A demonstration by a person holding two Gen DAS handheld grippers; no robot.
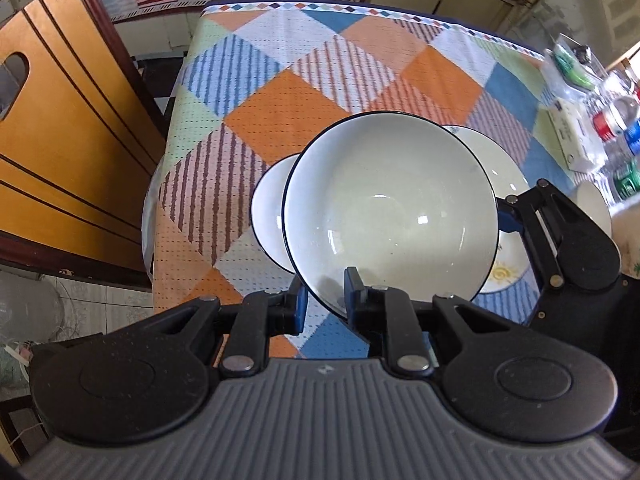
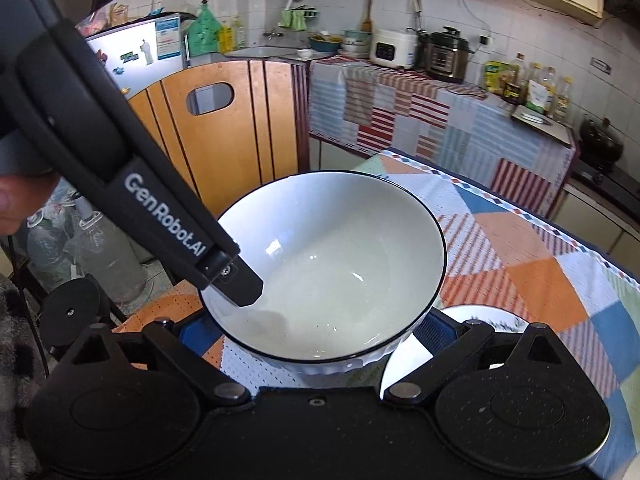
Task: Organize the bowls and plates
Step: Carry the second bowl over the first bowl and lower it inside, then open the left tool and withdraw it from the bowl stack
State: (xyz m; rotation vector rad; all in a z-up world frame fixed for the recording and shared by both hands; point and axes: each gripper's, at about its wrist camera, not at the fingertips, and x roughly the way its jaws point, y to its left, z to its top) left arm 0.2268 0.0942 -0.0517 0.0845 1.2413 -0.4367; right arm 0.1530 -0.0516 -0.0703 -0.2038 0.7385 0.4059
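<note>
A large white bowl with a dark rim [image 1: 392,208] is held above the checked tablecloth. My left gripper [image 1: 326,300] is shut on its near rim, one pad inside and one outside. The same bowl fills the right wrist view [image 2: 340,268], with the left gripper's finger reaching into it. My right gripper [image 2: 316,332] is open, its blue pads spread on either side of the bowl's base; in the left wrist view it sits at the bowl's right side. A second white bowl [image 1: 270,204] and a plate with a sun picture [image 1: 506,256] lie beneath on the table.
A wooden chair back [image 1: 60,120] stands left of the table. A white box [image 1: 568,136] and bottles [image 1: 624,136] crowd the table's right edge. A kitchen counter with cookers [image 2: 400,48] lies beyond. Gas cylinders [image 2: 92,256] stand on the floor.
</note>
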